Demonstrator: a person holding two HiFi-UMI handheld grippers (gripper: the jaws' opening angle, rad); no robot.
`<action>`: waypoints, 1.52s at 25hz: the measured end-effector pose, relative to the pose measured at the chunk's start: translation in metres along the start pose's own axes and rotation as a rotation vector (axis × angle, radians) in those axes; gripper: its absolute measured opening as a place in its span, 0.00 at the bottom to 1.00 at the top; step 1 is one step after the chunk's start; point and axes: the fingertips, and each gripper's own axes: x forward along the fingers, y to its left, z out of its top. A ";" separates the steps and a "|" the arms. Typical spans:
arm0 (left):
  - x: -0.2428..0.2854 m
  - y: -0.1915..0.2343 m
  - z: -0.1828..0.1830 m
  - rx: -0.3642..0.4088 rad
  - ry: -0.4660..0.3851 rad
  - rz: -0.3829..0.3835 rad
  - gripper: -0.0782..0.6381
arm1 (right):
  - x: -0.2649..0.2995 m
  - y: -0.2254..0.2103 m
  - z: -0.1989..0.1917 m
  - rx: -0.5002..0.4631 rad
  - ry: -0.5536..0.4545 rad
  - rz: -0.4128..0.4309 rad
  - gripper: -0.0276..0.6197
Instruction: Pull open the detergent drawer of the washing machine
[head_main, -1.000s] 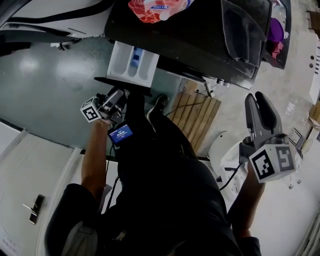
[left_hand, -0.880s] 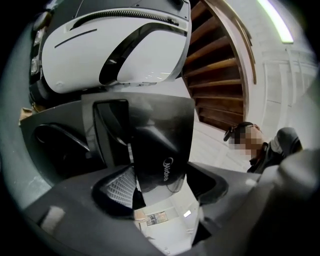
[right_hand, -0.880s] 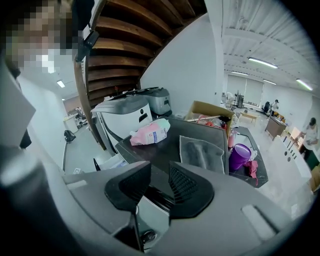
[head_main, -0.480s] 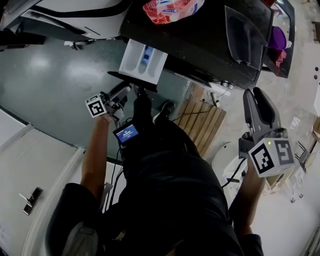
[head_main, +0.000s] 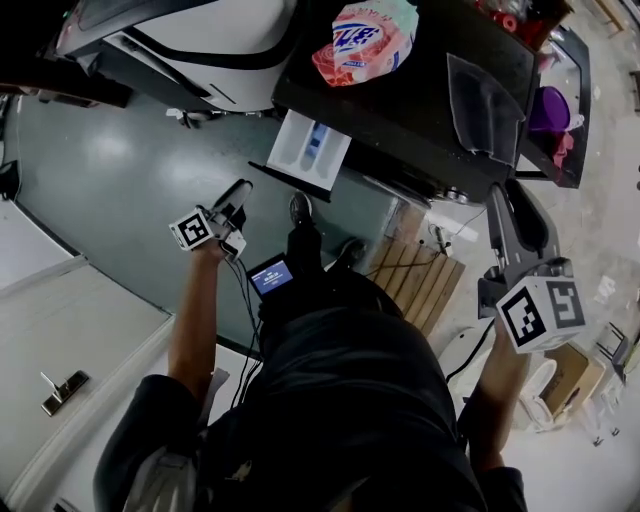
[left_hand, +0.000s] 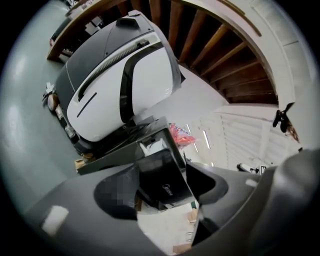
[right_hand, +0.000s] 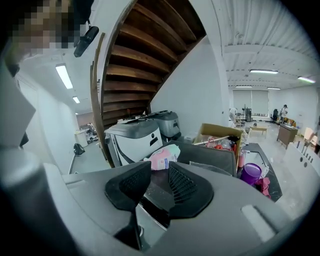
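The washing machine (head_main: 420, 110) has a dark top and stands at the upper right of the head view. Its white detergent drawer (head_main: 310, 150) sticks out, pulled open, with a blue insert showing. My left gripper (head_main: 238, 192) hangs below and left of the drawer, apart from it, jaws open and empty. In the left gripper view the drawer's dark front panel (left_hand: 165, 182) shows at a distance through the gap of the left gripper (left_hand: 160, 200). My right gripper (head_main: 520, 225) is raised to the right of the machine, open with nothing in it. The right gripper (right_hand: 159, 192) faces across the machine's top.
A pink detergent bag (head_main: 365, 40) and a clear plastic tray (head_main: 485, 100) lie on the machine's top. A large grey and white machine (head_main: 200, 40) stands to its left. A wooden pallet (head_main: 420, 285) lies on the floor below. A purple cup (head_main: 548, 110) sits at the right.
My left gripper has drawn back from the drawer toward the lower left, leaving it open. The right gripper has risen a little. The head view has shifted.
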 end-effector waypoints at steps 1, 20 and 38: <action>-0.003 -0.010 0.008 0.026 -0.007 -0.006 0.59 | -0.003 -0.001 0.004 0.001 -0.016 0.003 0.21; -0.029 -0.263 0.158 0.622 -0.176 -0.066 0.58 | -0.056 -0.016 0.059 0.014 -0.237 0.010 0.21; -0.012 -0.392 0.145 1.108 -0.195 0.073 0.58 | -0.091 -0.028 0.064 0.016 -0.322 -0.018 0.21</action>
